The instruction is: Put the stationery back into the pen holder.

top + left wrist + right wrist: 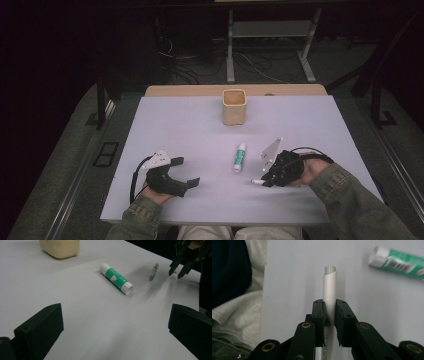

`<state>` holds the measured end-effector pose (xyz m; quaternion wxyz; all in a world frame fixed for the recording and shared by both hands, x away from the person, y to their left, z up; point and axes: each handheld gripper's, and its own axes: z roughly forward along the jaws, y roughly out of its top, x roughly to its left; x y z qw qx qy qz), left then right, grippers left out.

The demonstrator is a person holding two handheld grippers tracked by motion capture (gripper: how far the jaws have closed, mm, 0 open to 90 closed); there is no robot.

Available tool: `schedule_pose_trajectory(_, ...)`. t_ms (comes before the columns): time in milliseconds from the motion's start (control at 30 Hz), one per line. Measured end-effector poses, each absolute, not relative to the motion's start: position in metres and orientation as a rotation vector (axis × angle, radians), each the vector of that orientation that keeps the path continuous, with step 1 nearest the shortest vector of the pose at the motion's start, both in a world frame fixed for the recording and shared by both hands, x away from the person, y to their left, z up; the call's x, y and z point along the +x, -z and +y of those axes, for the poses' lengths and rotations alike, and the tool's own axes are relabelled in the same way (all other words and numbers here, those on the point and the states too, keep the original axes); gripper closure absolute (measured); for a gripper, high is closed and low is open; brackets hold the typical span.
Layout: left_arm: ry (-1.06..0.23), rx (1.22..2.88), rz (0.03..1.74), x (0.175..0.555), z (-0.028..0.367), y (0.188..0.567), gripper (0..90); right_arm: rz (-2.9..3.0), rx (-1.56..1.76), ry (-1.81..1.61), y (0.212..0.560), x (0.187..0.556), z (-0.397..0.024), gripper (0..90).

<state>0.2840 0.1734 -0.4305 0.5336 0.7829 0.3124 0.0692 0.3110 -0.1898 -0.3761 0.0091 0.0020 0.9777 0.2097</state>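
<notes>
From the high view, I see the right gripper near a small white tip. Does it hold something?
Observer: Yes. The right gripper is shut on a white pen, as its own view shows.
Operator: Is the pen off the table?
Observer: I cannot tell; in the left gripper view its tip casts a blurred shadow on the table.
Operator: And the left gripper?
Observer: The left gripper is open, nothing between its jaws. Its view also shows a small metal clip lying between the glue stick and the pen.

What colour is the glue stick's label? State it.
Green, with white print, on the glue stick; its cap and body ends are white. Clearest in the left gripper view.
</notes>
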Motion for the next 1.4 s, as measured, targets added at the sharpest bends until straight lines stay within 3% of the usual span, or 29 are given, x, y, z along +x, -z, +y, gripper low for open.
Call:
schedule_pose_trajectory(333,-0.162,1.861,0.746,0.284,0.173,0.431,0.0,2.977,0.085,-0.844,0.348,0.326,-0.196,78.0)
schedule_pose_trajectory(1400,-0.164,1.856,0.739,0.284,0.174,0.43,0.0,2.791,0.375,-1.292,0.322,0.365,-0.203,77.9)
